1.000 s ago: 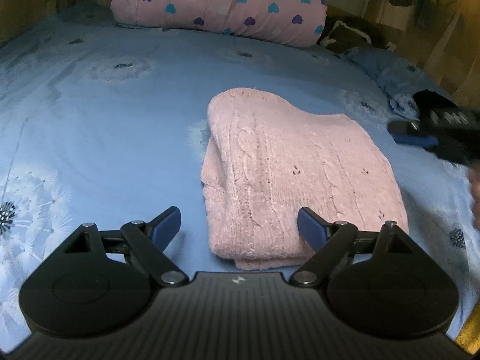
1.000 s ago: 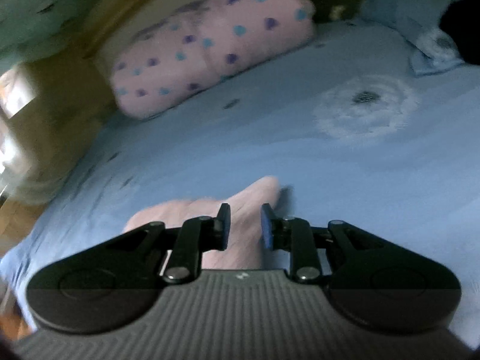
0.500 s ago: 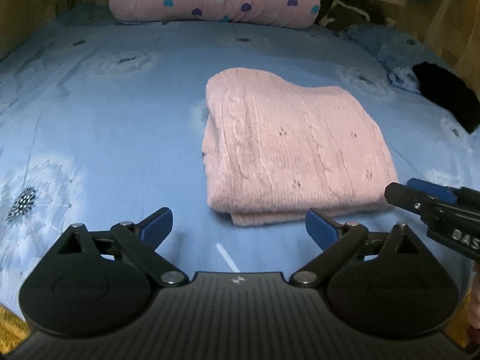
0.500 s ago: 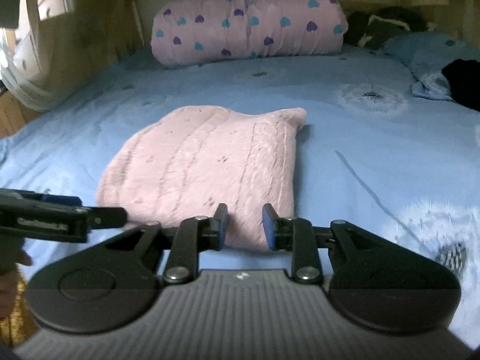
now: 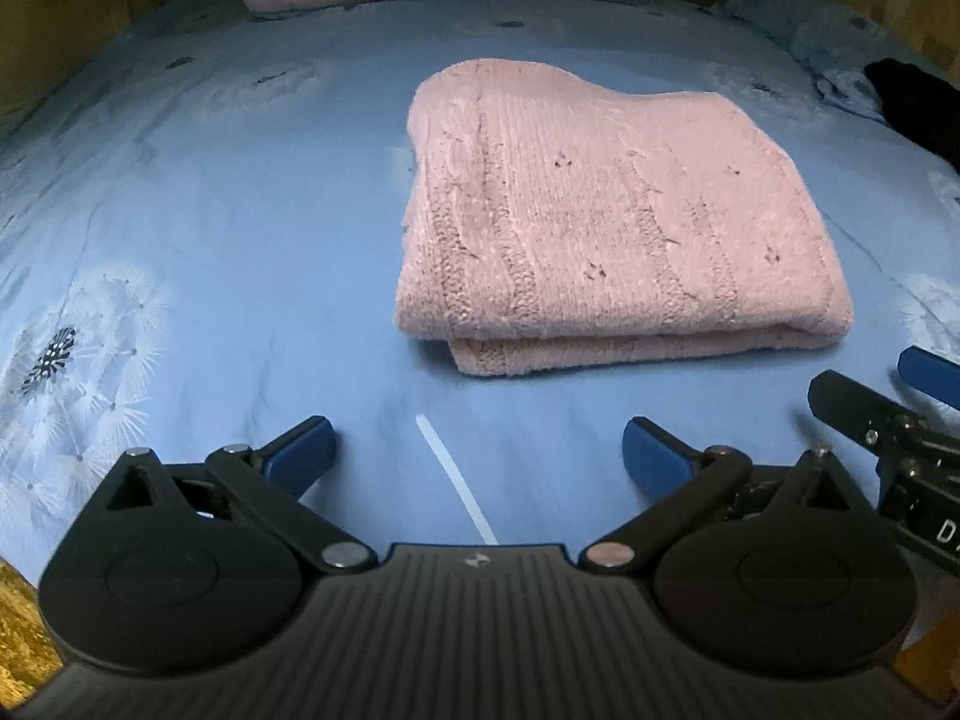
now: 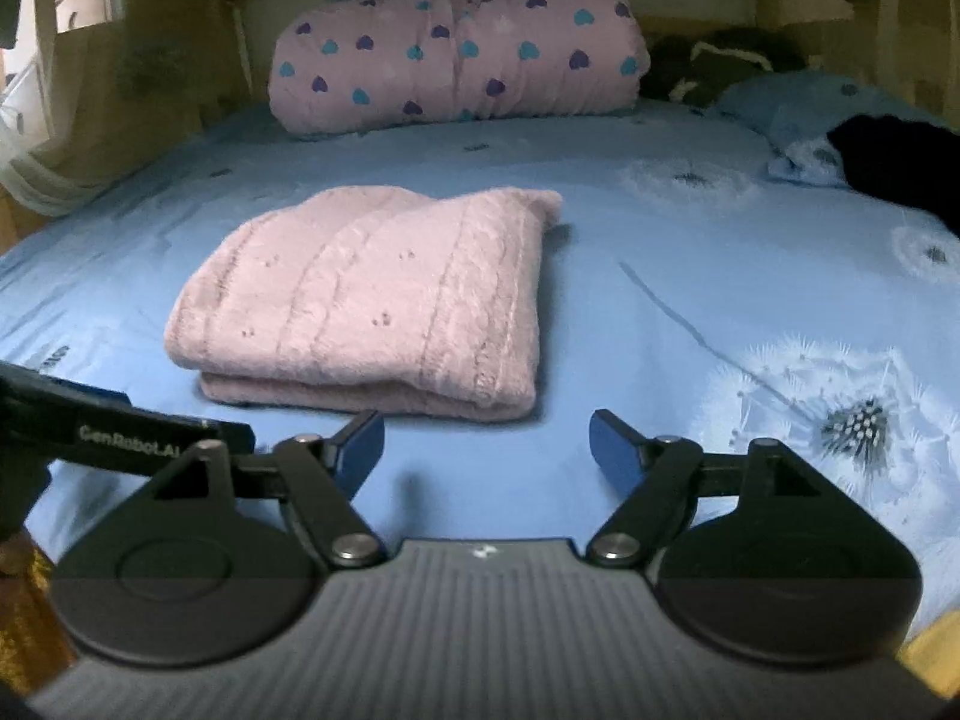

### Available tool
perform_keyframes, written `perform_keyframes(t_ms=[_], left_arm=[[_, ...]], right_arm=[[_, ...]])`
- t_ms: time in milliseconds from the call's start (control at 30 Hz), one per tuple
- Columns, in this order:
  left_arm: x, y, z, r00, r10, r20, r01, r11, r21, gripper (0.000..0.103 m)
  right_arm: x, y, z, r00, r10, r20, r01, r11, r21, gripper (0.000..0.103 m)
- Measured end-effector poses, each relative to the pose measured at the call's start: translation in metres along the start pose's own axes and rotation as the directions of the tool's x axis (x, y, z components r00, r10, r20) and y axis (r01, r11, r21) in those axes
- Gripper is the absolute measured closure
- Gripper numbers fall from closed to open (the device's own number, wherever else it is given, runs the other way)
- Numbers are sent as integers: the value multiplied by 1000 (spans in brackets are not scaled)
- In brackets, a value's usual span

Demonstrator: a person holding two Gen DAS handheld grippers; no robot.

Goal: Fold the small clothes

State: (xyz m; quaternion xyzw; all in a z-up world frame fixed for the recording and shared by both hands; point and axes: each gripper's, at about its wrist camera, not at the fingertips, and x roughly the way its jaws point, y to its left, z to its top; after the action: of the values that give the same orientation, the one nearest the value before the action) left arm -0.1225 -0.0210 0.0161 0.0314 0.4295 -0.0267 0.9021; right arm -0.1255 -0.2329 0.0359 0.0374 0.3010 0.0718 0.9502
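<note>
Left gripper (image 5: pixel 478 450): jaws spread wide, nothing between them, hovering over bare sheet just short of the garment's near edge.

Right gripper (image 6: pixel 486 441): also spread wide and empty; its tip shows at the right edge of the left wrist view, so the two tools sit side by side.

Pink knit sweater (image 5: pixel 606 222): straight ahead of the left gripper and slightly to its right; ahead and to the left of the right gripper. It lies folded into a compact block, two layers visible along the near edge, the upper one overhanging the lower a little.

Why it lies so: the stacked near edge and the flat top suggest the folding is essentially finished (one far corner looks rounded and slightly puffed, not crisp).

Why the grippers hang back: my reading is that both are free of the fabric so the block can rest undisturbed; open jaws near the edge would also suit one more fold or a tidy-up.

Bed sheet (image 5: pixel 240 210): blue with dandelion print, beneath both grippers and the sweater; soft, so the block may sag if pressed.

Heart-print bolster (image 6: pixel 456 54): far ahead, at the head of the bed, well apart from the sweater.

Dark cloth (image 6: pixel 894 168): far ahead to the right, beside a crumpled blue piece; possibly the next item, though I cannot tell.
</note>
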Motion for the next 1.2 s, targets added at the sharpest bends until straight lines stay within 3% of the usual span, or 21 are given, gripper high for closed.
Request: perform_keyframes(t_ms=[1200], left_arm=[[4, -2, -3, 1000, 15, 24, -15, 1000, -15, 0]], right_arm=[[11, 5, -12, 1000, 4, -29, -4, 1000, -7, 26]])
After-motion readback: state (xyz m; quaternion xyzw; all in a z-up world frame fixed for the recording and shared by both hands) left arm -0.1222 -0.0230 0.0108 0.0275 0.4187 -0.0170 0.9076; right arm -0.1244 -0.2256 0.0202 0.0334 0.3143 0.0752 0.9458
